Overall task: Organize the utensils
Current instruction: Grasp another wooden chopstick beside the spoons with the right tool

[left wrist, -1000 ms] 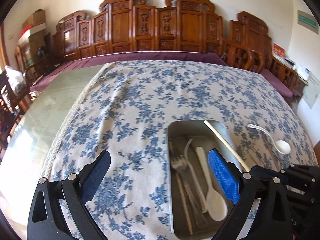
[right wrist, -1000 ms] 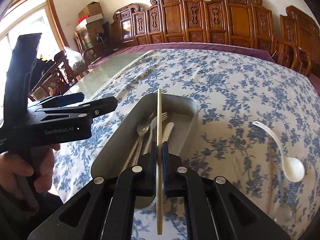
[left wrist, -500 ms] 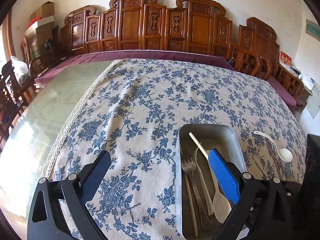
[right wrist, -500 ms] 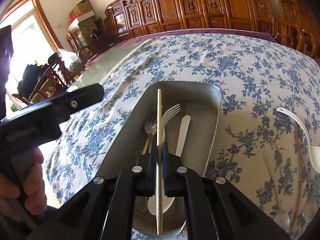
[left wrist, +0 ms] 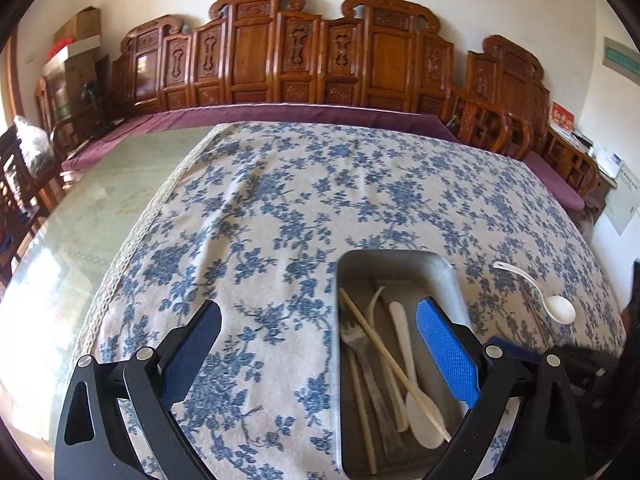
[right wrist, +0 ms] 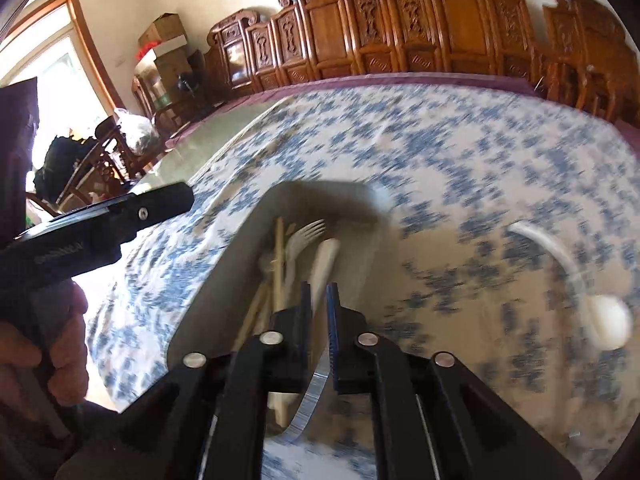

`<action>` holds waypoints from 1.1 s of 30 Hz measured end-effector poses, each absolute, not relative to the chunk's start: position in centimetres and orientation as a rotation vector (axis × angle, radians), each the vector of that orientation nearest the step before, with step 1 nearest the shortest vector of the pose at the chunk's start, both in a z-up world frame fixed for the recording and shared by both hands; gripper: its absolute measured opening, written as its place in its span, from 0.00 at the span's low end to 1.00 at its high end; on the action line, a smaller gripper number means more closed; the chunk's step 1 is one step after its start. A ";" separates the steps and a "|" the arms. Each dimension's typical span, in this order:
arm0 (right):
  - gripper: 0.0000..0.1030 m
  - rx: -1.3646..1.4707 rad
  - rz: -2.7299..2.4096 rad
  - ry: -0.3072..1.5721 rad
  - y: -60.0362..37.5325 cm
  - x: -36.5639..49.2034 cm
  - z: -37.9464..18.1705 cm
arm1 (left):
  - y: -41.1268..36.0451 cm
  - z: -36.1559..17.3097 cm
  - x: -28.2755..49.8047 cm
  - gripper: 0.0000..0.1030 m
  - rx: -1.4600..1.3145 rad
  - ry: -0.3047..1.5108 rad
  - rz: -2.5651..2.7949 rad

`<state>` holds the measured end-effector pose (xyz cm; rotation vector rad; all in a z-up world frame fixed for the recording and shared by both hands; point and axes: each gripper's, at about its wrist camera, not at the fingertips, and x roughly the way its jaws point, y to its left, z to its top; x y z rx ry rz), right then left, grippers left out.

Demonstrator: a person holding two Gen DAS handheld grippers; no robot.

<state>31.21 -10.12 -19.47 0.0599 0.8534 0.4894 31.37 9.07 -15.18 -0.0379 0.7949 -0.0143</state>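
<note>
text: none legible | wall signs: too small

A metal tray sits on the cloth that covers the right part of the bench. In the tray, lying lengthwise, are a chopstick crossing over a fork, a second fork and a spoon. Another spoon lies on the cloth to the right of the tray, apart from it. Carved chairs stand in a row behind the bench, along the wall.
</note>
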 end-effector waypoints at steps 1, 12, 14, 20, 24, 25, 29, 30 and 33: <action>0.27 0.044 0.478 0.843 -10.9 31.0 -19.1 | 8.7 -15.2 31.3 0.92 -0.032 0.792 -0.025; 0.53 -0.070 0.330 0.833 -21.1 30.0 -18.5 | 3.3 -15.4 30.7 0.92 0.006 0.796 -0.135; 0.53 -0.063 0.309 0.855 -22.5 30.0 -19.1 | 2.2 -15.5 30.5 0.92 0.010 0.798 -0.152; 0.41 -0.066 0.306 0.937 -24.2 29.3 -21.3 | -0.8 -16.0 29.8 0.92 0.034 0.813 -0.195; 0.25 -0.088 0.329 1.006 -23.9 29.0 -23.5 | -2.5 -16.4 29.4 0.92 0.045 0.822 -0.217; 0.23 -0.096 0.324 1.020 -23.7 29.0 -23.9 | -2.8 -16.5 29.4 0.92 0.049 0.824 -0.220; 0.16 -0.115 0.323 1.063 -23.3 29.2 -25.7 | -3.9 -17.0 29.0 0.92 0.060 0.835 -0.233; 0.16 -0.128 0.316 1.071 -23.2 29.3 -26.1 | -4.1 -17.1 29.0 0.92 0.064 0.836 -0.236; 0.10 -0.161 0.298 1.064 -22.8 29.4 -26.4 | -5.0 -17.4 28.7 0.92 0.073 0.844 -0.239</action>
